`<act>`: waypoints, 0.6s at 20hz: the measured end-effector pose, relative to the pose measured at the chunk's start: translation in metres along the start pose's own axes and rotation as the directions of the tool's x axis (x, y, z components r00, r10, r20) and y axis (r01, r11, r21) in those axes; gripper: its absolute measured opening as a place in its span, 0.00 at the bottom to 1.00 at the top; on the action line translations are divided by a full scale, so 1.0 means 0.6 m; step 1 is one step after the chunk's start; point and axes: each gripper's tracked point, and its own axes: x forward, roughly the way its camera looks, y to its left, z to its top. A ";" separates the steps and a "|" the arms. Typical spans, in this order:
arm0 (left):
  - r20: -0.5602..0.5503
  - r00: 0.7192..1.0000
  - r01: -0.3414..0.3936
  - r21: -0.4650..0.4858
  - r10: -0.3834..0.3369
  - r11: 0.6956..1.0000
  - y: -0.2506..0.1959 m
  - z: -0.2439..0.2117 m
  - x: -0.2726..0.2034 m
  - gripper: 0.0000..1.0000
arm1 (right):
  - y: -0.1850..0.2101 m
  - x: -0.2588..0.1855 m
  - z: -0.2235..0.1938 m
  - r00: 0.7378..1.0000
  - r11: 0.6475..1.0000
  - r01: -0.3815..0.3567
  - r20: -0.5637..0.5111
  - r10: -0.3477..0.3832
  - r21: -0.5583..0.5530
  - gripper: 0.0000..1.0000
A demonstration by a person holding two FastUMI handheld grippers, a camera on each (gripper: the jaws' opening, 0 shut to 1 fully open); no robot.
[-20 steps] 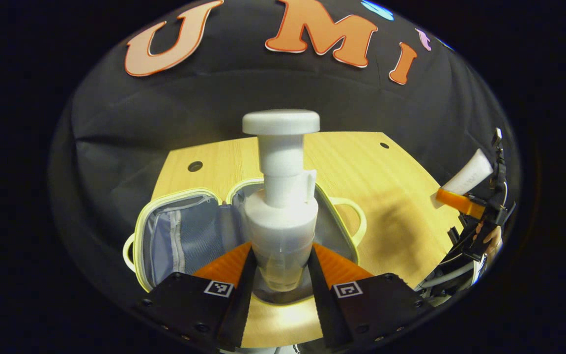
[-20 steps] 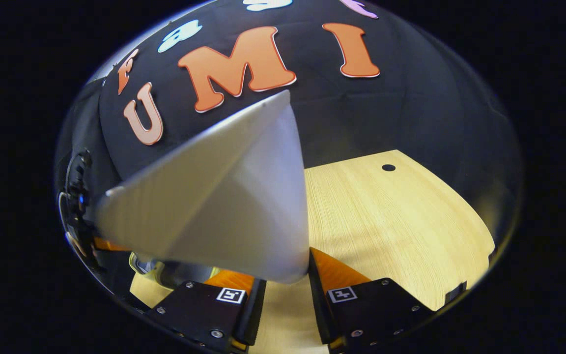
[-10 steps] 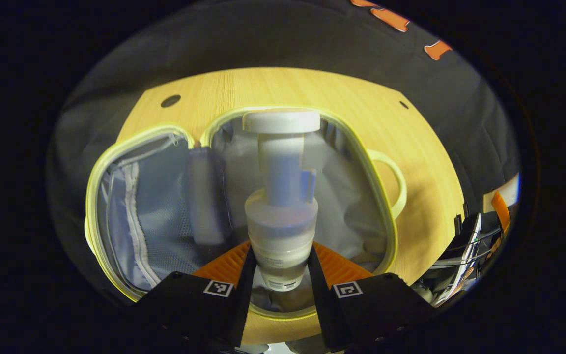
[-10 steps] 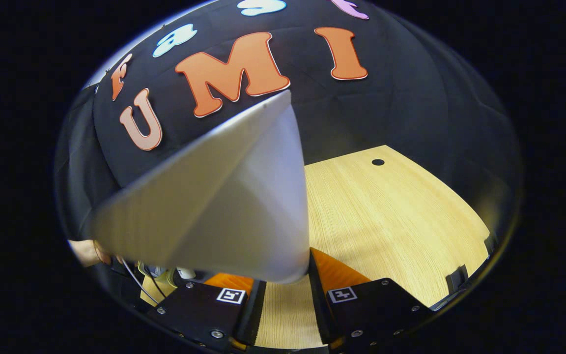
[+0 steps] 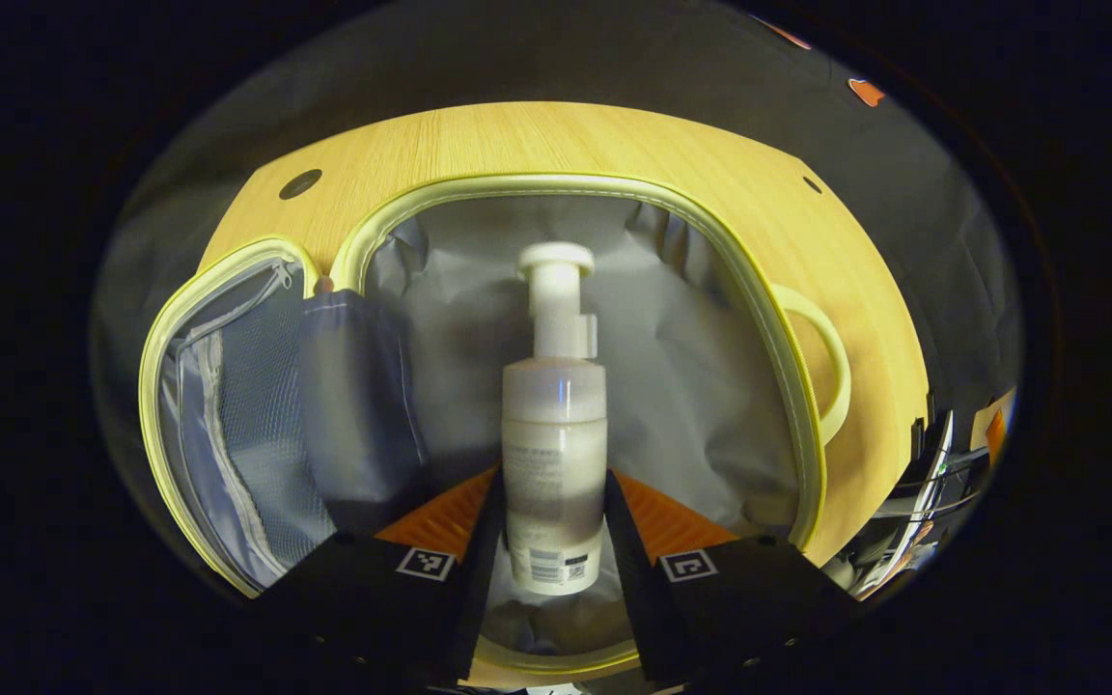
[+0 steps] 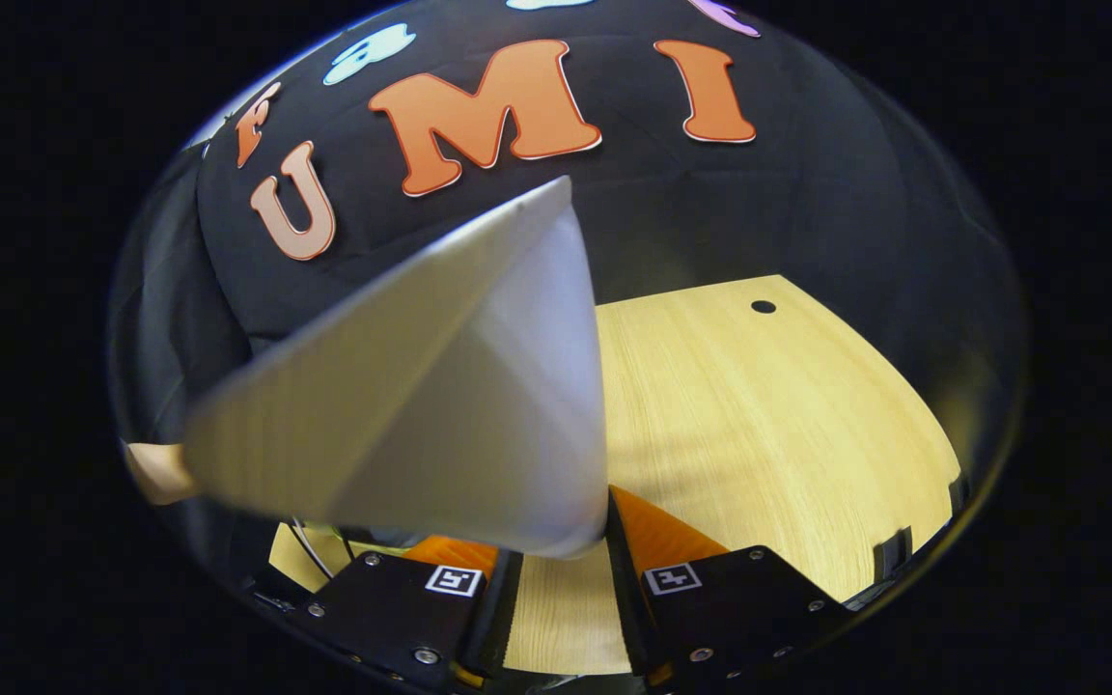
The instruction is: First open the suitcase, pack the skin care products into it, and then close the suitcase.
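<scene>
My left gripper (image 5: 553, 526) clamps the pump bottle (image 5: 554, 454) over the open suitcase (image 5: 788, 357), handle at 3 o'clock. I'd lower flat before releasing. Right gripper (image 6: 556, 569) grips the tube (image 6: 440, 405).

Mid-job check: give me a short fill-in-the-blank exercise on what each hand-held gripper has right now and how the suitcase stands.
1. The suitcase on the table lies ____, its lining showing.
2. The left hand-held gripper is shut on a pump ____.
3. The pump bottle is over the suitcase half that is on the ____ in the left gripper view.
4. The right hand-held gripper holds a white ____ over the table.

Missing words: open; bottle; right; tube
</scene>
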 end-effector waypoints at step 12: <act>0.493 0.870 0.006 -0.031 0.010 1.000 0.032 0.090 -0.238 0.99 | 0.188 0.076 0.003 0.965 0.970 -0.207 -0.188 0.182 -0.124 0.47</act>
